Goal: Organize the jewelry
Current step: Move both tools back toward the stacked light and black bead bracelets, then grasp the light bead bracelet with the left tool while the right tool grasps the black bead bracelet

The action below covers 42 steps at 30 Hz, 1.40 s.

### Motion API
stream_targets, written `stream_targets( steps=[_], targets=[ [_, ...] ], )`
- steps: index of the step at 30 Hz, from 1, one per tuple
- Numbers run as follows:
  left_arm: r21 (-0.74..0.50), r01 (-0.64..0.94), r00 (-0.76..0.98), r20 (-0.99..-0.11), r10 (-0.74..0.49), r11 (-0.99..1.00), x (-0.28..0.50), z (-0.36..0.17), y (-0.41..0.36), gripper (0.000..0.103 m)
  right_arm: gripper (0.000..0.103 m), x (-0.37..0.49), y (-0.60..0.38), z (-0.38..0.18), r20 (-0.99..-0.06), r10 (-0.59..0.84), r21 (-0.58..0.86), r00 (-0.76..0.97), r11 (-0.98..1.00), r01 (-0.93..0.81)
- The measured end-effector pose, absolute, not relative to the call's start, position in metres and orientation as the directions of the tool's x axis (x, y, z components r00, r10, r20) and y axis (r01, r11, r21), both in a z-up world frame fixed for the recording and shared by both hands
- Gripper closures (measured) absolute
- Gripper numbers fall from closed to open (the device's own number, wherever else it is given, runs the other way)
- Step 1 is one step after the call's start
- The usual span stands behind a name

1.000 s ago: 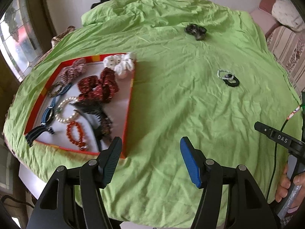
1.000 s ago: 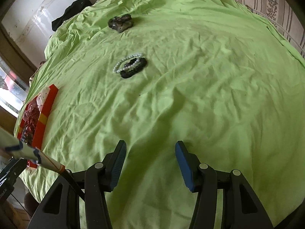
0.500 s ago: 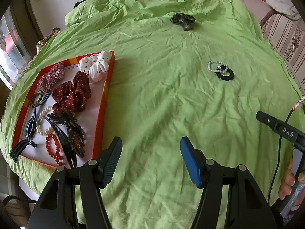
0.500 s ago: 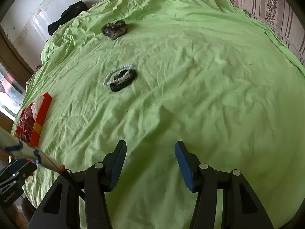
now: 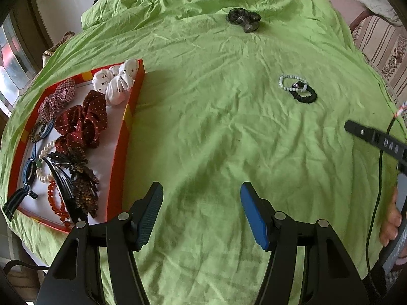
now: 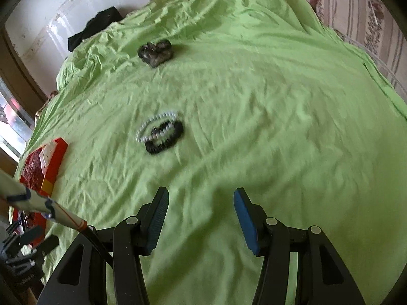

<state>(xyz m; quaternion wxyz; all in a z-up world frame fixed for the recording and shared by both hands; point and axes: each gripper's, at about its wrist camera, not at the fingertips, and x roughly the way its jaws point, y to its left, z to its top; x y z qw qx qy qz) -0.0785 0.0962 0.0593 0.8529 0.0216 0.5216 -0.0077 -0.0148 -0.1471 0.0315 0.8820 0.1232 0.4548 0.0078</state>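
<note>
A red-rimmed tray [image 5: 128, 119] at the left holds several scrunchies, bracelets and hair clips; its corner shows in the right wrist view [image 6: 54, 170]. A pale bead bracelet [image 5: 288, 81] [image 6: 152, 124] overlaps a black hair tie [image 5: 305, 96] [image 6: 165, 142] on the green sheet. A dark scrunchie [image 5: 244, 19] [image 6: 155, 52] lies farther back. My left gripper [image 5: 201, 211] is open and empty over bare sheet beside the tray. My right gripper [image 6: 201, 218] is open and empty, short of the bracelet and hair tie.
A green sheet [image 5: 216, 127] covers the bed. The right gripper's body and the hand holding it show at the right edge of the left wrist view [image 5: 381, 142]. Black cloth [image 6: 94, 28] lies by the far wall. Striped bedding [image 6: 368, 17] borders the right side.
The left gripper has shifted right, away from the tray. The right gripper has moved forward toward the bracelet and hair tie, which now appear closer. Both stay open.
</note>
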Motion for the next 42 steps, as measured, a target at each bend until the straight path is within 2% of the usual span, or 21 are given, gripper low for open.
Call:
stream_targets(
  steps=[14, 20, 22, 24, 28, 29, 31, 33, 35, 38, 42],
  targets=[
    [0.015, 0.02, 0.436, -0.9, 0.005, 1.0, -0.071, 0.044, 0.104, 0.041, 0.047, 0.05, -0.115, 0.02, -0.815, 0.128, 0.194, 0.566, 0.979, 0.058],
    [0.019, 0.029, 0.436, -0.9, 0.004, 0.999, -0.07, 0.043, 0.102, 0.041, 0.062, 0.064, -0.116, 0.005, -0.858, 0.023, 0.109, 0.514, 0.984, 0.138],
    [0.016, 0.031, 0.44, -0.898, 0.0, 0.999, -0.07, 0.045, 0.102, 0.041, 0.066, 0.06, -0.118, 0.008, -0.857, -0.05, 0.031, 0.513, 0.988, 0.149],
    [0.003, 0.032, 0.443, -0.896, -0.011, 0.999, -0.07, 0.048, 0.101, 0.041, 0.076, 0.055, -0.128, 0.008, -0.858, -0.13, -0.048, 0.497, 0.983, 0.175],
    [-0.024, 0.05, 0.454, -0.89, -0.045, 0.998, -0.066, 0.056, 0.097, 0.041, 0.076, 0.036, -0.167, 0.011, -0.85, -0.22, -0.101, 0.478, 0.96, 0.262],
    [-0.025, 0.057, 0.458, -0.888, -0.049, 0.998, -0.065, 0.057, 0.094, 0.041, 0.076, 0.031, -0.176, 0.015, -0.848, -0.206, -0.074, 0.488, 0.958, 0.275],
    [-0.033, 0.068, 0.467, -0.882, -0.061, 0.997, -0.059, 0.061, 0.089, 0.041, 0.072, 0.022, -0.191, 0.025, -0.834, -0.043, 0.118, 0.55, 0.96, 0.253],
    [-0.041, 0.066, 0.475, -0.877, -0.067, 0.997, -0.053, 0.064, 0.085, 0.041, 0.072, 0.023, -0.191, 0.031, -0.817, 0.075, 0.226, 0.572, 0.954, 0.198],
    [-0.051, 0.063, 0.485, -0.872, -0.075, 0.997, -0.047, 0.068, 0.081, 0.041, 0.072, 0.031, -0.177, 0.035, -0.805, 0.158, 0.277, 0.572, 0.952, 0.128],
    [-0.052, 0.064, 0.491, -0.867, -0.077, 0.997, -0.041, 0.072, 0.076, 0.041, 0.072, 0.046, -0.15, 0.033, -0.81, 0.169, 0.246, 0.561, 0.967, 0.064],
    [-0.053, 0.07, 0.484, -0.871, -0.08, 0.996, -0.032, 0.071, 0.073, 0.041, 0.072, 0.068, -0.121, 0.009, -0.867, 0.072, 0.115, 0.494, 0.992, 0.057]
  ],
)
